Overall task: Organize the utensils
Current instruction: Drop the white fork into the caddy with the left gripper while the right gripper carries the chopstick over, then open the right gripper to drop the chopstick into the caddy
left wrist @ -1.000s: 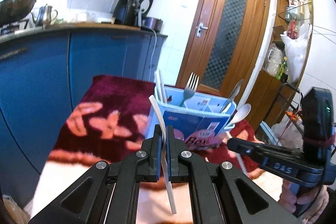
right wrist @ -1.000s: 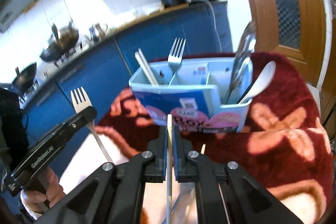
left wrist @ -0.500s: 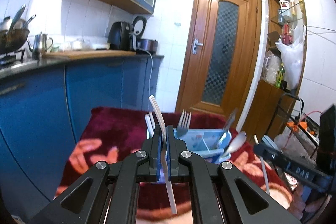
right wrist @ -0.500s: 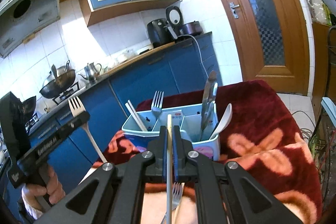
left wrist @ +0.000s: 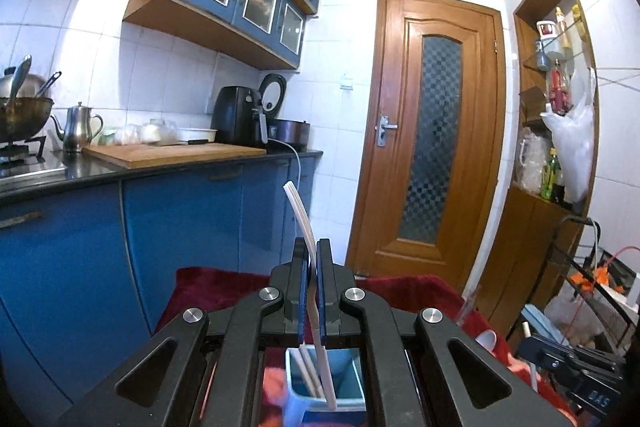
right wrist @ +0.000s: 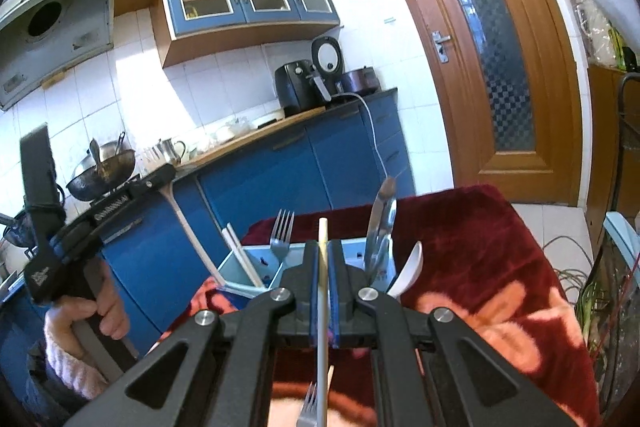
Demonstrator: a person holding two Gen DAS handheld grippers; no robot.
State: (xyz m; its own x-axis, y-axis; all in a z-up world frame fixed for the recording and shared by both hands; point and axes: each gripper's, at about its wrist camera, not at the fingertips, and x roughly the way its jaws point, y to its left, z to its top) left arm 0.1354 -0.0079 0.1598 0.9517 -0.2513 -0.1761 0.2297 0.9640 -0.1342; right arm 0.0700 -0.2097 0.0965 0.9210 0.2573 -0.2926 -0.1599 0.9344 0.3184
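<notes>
My left gripper [left wrist: 311, 259] is shut on a white plastic utensil handle [left wrist: 298, 211] and holds it upright right over the left compartment of the light-blue utensil box [left wrist: 356, 375], its lower end dipping in beside white chopsticks [left wrist: 308, 371]. In the right wrist view the left gripper [right wrist: 160, 175] holds that utensil [right wrist: 192, 231] slanting into the box [right wrist: 236, 269]. My right gripper [right wrist: 323, 255] is shut on a cream chopstick [right wrist: 322, 307], in front of the box. The box holds a fork [right wrist: 281, 233], a metal utensil [right wrist: 382, 227] and a white spoon [right wrist: 410, 269].
The box stands on a dark red floral cloth [right wrist: 480, 267]. Another fork [right wrist: 310, 407] lies on the cloth under my right gripper. Blue kitchen cabinets [left wrist: 160, 227] and a counter run along the left. A wooden door [left wrist: 432, 147] is behind, shelves [left wrist: 560, 131] at the right.
My left gripper has moved forward and up to stand over the box, bringing its white utensil into the left compartment. My right gripper has risen and drawn nearer to the box.
</notes>
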